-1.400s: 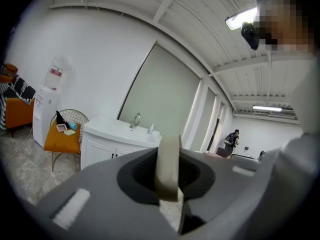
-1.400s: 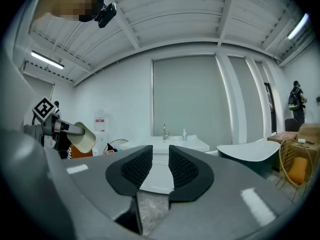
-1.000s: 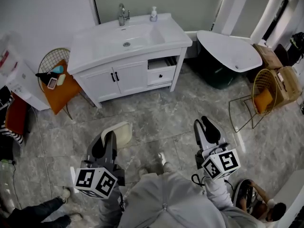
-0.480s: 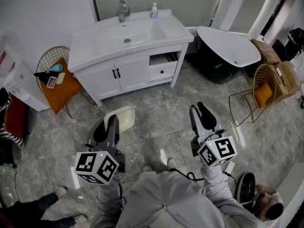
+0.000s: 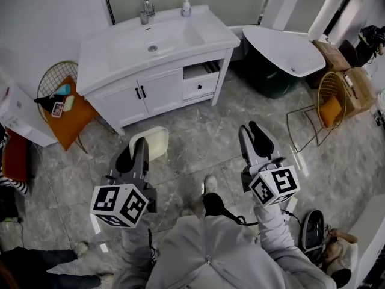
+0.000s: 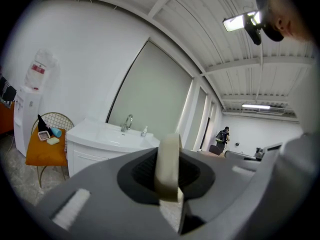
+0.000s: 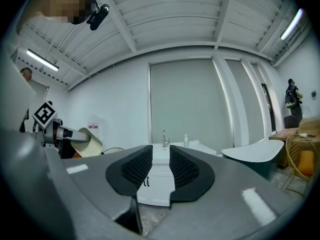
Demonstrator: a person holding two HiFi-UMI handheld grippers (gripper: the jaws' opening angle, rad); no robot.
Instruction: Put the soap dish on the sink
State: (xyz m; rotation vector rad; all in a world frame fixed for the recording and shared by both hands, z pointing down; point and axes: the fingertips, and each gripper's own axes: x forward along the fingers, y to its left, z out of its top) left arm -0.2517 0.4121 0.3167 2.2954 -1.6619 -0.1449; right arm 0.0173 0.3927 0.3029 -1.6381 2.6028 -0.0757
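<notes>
A cream soap dish [image 5: 154, 142] stands on edge between the jaws of my left gripper [image 5: 138, 151], which is shut on its rim. In the left gripper view the dish [image 6: 168, 165] fills the gap between the dark pads. The white sink [image 5: 207, 38] with its faucet [image 5: 144, 8] tops a vanity cabinet across the floor, ahead of both grippers. My right gripper [image 5: 257, 135] is held level beside the left one. Its jaws stand a narrow gap apart with nothing between them, and the sink [image 7: 161, 155] shows through that gap. The right gripper view also catches the dish [image 7: 91, 142].
A soap dispenser [image 5: 186, 6] stands beside the faucet. A vanity drawer [image 5: 198, 80] hangs open. A wire chair with an orange cushion [image 5: 59, 104] is left of the vanity, a white bathtub [image 5: 283, 47] right of it. Another wire chair [image 5: 334, 107] and boxes [image 5: 355, 77] stand far right.
Both grippers have moved forward over the floor toward the vanity. The left gripper still holds the dish. The right jaws look the same.
</notes>
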